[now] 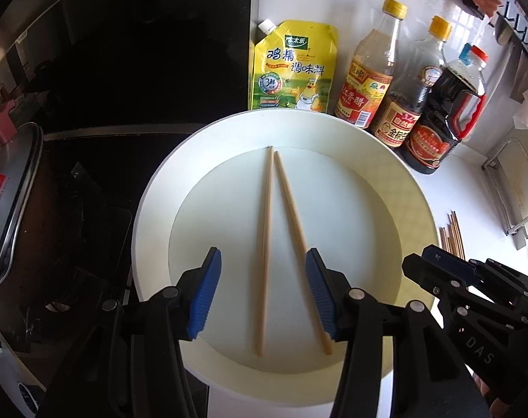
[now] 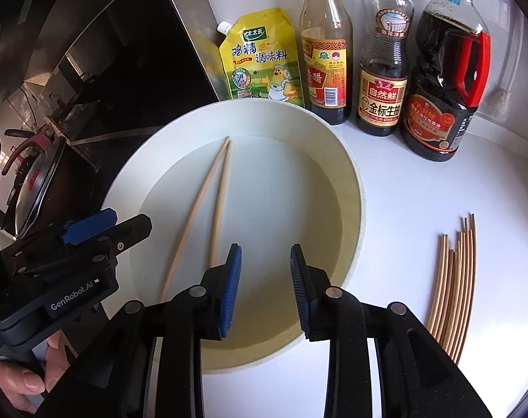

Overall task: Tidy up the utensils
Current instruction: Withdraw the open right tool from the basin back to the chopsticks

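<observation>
Two wooden chopsticks (image 1: 265,244) (image 2: 194,216) lie in a shallow V inside a round white plate (image 1: 152,209) (image 2: 354,181), tips together at the far side. My left gripper (image 1: 263,254) hovers open over the near ends. Both sticks show between its blue pads (image 1: 208,292), and neither pad touches them. My right gripper (image 2: 265,249) is open over the plate just right of the sticks, with nothing between its fingers. Each gripper appears at the edge of the other's view: the right (image 1: 427,256), the left (image 2: 103,223). A bundle of several more chopsticks (image 2: 455,278) (image 1: 452,233) lies on the white counter right of the plate.
Behind the plate stand a yellow seasoning pouch (image 2: 260,59), a vinegar bottle (image 2: 326,52) and two soy sauce bottles (image 2: 384,69) (image 2: 445,83). A lidded pot (image 1: 9,202) sits on the black stove at left. A wire rack (image 1: 514,188) is at the right.
</observation>
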